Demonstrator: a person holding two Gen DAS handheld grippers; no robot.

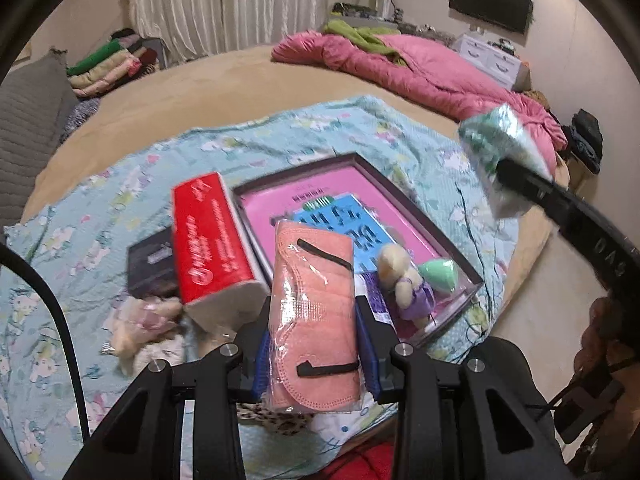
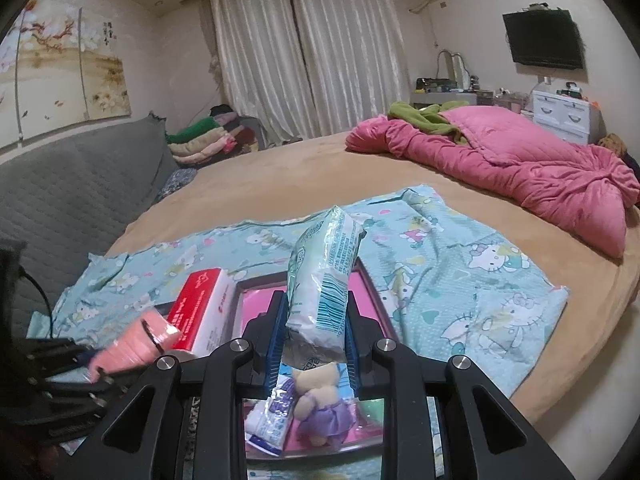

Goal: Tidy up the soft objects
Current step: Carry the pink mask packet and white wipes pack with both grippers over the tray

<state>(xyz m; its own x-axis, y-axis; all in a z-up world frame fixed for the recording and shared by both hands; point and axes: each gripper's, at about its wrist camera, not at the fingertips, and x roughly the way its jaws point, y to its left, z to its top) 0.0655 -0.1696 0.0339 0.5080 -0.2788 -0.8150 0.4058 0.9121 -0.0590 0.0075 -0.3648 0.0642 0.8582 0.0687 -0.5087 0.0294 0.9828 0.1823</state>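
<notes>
The left gripper [image 1: 316, 344] has its jaws pinching a pack of peach face masks [image 1: 314, 312] in clear wrap, held upright at the bottom centre of the left wrist view. The right gripper [image 2: 314, 346] has its jaws clamped on a white tissue pack [image 2: 324, 280] with green print and a barcode, which rises through the centre of the right wrist view; the same pack appears blurred at the right edge of the left view.

Just beyond both grippers lies a dark-framed tray [image 1: 400, 200] with a pink floor, resting on a blue cartoon-print cloth [image 1: 280, 136] spread over the tan bed [image 2: 320, 160]. In the tray sit a small plush doll in a purple dress [image 1: 408, 284], a mint-green sponge [image 1: 438, 274] beside it, and a flat blue-printed item. A red tissue box [image 1: 212, 240] leans against the tray's left rim, with a dark box [image 1: 150, 264] behind it and some pale soft bits at lower left, too blurred to name.

By my reading the sorting is partway: two items are in the tray, two are in hand above it, and the red box and loose bits remain outside.
</notes>
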